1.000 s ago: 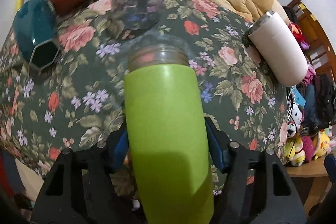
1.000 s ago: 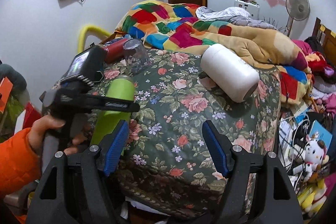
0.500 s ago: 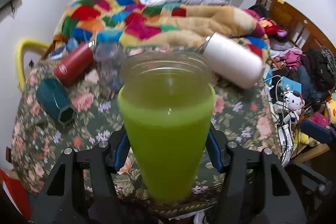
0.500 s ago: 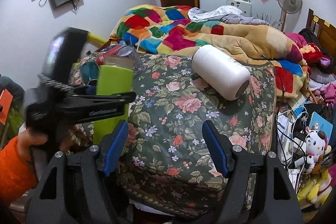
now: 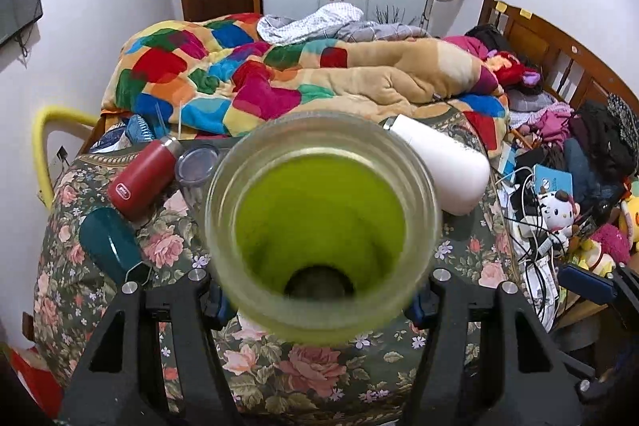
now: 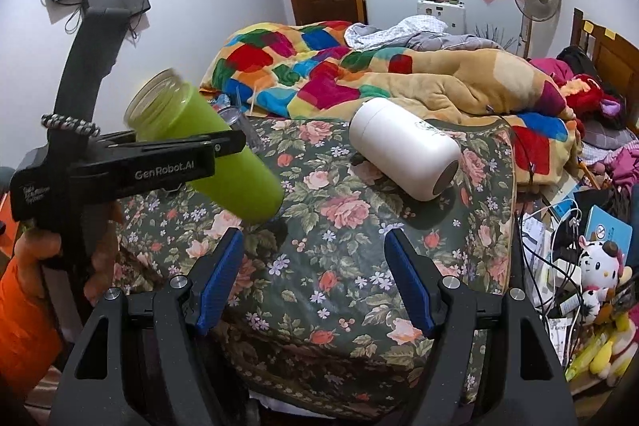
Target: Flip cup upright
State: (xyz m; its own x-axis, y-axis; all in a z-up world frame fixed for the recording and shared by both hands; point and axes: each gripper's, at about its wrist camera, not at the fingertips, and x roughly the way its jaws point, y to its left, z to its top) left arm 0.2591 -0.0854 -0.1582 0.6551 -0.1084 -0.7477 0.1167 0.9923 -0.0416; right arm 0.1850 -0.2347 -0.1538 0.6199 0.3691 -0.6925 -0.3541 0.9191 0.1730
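Note:
My left gripper [image 5: 319, 300] is shut on a lime-green cup [image 5: 321, 226] and holds it in the air above the floral bed cover [image 5: 459, 254]. In the left wrist view the cup's open mouth faces the camera and fills the middle. In the right wrist view the green cup [image 6: 215, 154] is tilted, mouth up and to the left, clamped by the left gripper [image 6: 223, 150]. My right gripper [image 6: 315, 282] is open and empty, low over the near part of the floral cover [image 6: 339, 266].
A white tumbler [image 6: 403, 154] lies on its side on the cover. A red bottle [image 5: 141, 178], a clear cup [image 5: 195, 168] and a teal cup [image 5: 110, 246] sit at the left. A patchwork quilt [image 5: 255, 82] lies behind. Clutter and toys [image 6: 595, 266] stand right.
My left gripper has lifted the green cup off the cover and turned it, so its mouth swung from pointing away towards up and at the camera. The right gripper stayed open and almost still.

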